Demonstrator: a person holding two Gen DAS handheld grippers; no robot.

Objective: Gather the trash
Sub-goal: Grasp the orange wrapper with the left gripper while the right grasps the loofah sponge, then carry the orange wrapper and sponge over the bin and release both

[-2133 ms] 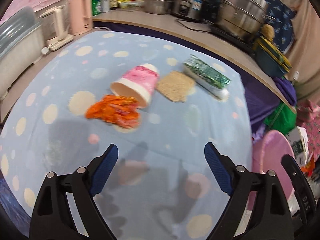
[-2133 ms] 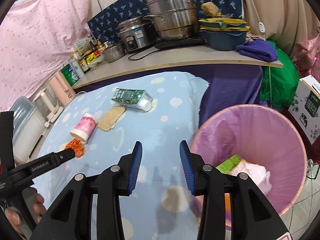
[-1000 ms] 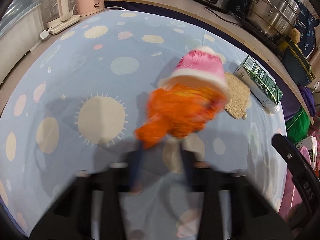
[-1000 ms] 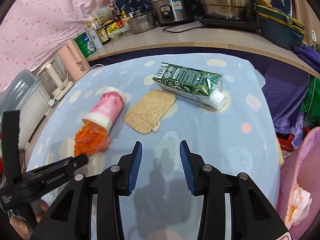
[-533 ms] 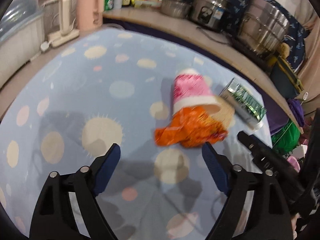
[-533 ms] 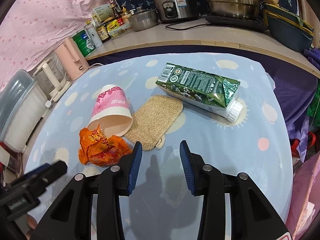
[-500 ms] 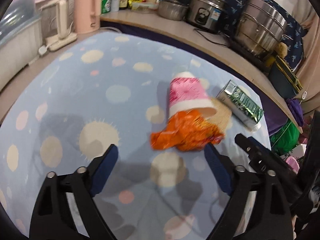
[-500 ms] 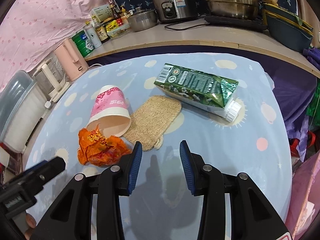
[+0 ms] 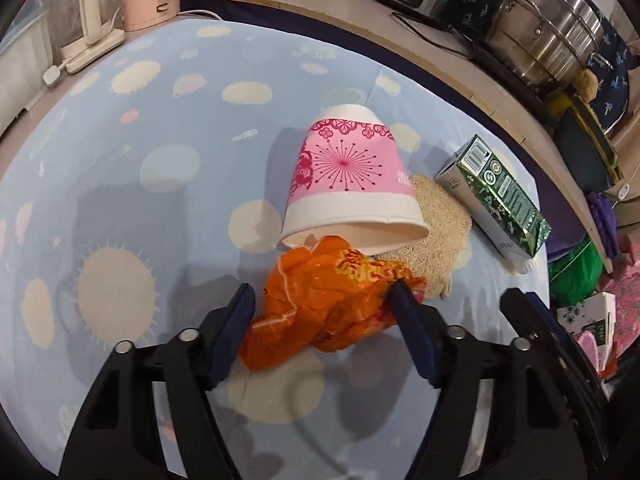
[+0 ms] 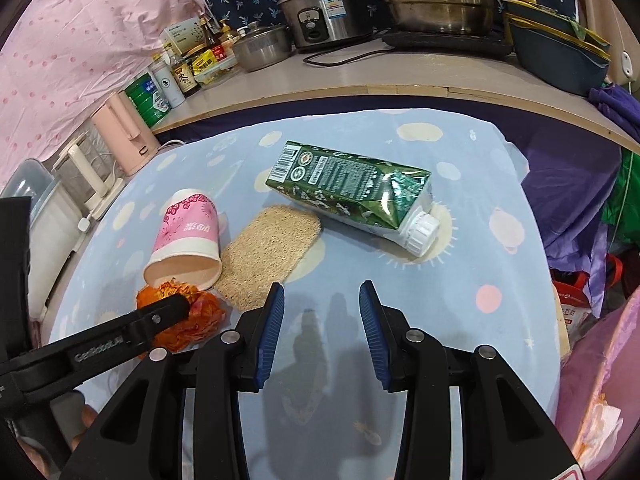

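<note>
A crumpled orange wrapper (image 9: 332, 304) lies on the blue spotted tablecloth (image 9: 120, 200), at the mouth of a tipped pink paper cup (image 9: 348, 176). My left gripper (image 9: 320, 294) straddles the wrapper and its jaws are closing; the crumpled edges reach both fingers. In the right wrist view the wrapper (image 10: 200, 312) shows behind the left gripper's finger (image 10: 176, 304), below the cup (image 10: 188, 236). My right gripper (image 10: 322, 296) hovers partly open over bare cloth with nothing between its fingers.
A tan scrub pad (image 10: 268, 252) and a green carton (image 10: 348, 188) lie beside the cup. A pink-lined bin (image 10: 600, 380) stands at the right edge. Pots, a rice cooker (image 10: 320, 12), bottles and a pink kettle (image 10: 124, 132) line the counter behind.
The left gripper let the wrapper drop, opened wide, then came forward over it and narrowed around it. The right gripper crept closer to the pad and carton, its opening unchanged.
</note>
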